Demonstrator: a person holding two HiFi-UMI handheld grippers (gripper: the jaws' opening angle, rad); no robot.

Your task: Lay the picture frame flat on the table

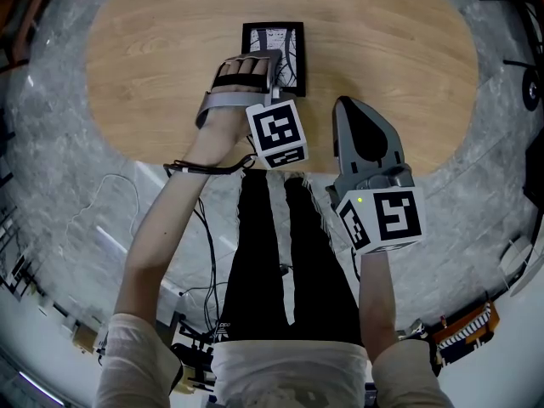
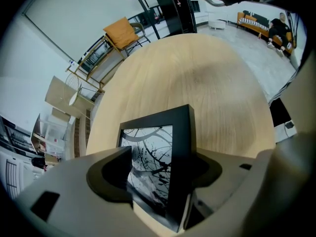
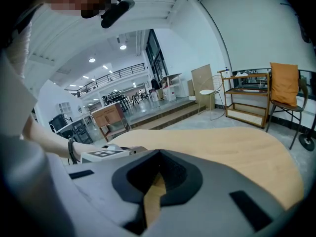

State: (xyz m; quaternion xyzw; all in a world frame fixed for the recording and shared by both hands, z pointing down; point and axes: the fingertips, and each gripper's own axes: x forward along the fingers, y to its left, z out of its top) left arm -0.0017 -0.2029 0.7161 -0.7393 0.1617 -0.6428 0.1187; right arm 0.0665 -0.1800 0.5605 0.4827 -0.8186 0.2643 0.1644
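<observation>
The black picture frame (image 1: pixel 285 48) with a black-and-white abstract print lies face up near the middle of the oval wooden table (image 1: pixel 161 58). My left gripper (image 1: pixel 276 79) points steeply down over the frame's near edge. In the left gripper view the frame (image 2: pixel 158 147) sits between its jaws, which stand wide, and a thin gap shows beside its right edge. My left gripper (image 2: pixel 165 164) is open. My right gripper (image 1: pixel 344 104) hovers at the table's near edge, right of the frame and apart from it. Its jaws are together and hold nothing (image 3: pixel 154 181).
The person's black-trousered legs (image 1: pixel 280 253) are below the table's near edge. Cables (image 1: pixel 110 194) trail on the grey floor at the left. Beyond the table stand a chair with an orange cushion (image 3: pixel 284 83), a wooden shelf (image 3: pixel 247 102) and a black cabinet (image 2: pixel 175 9).
</observation>
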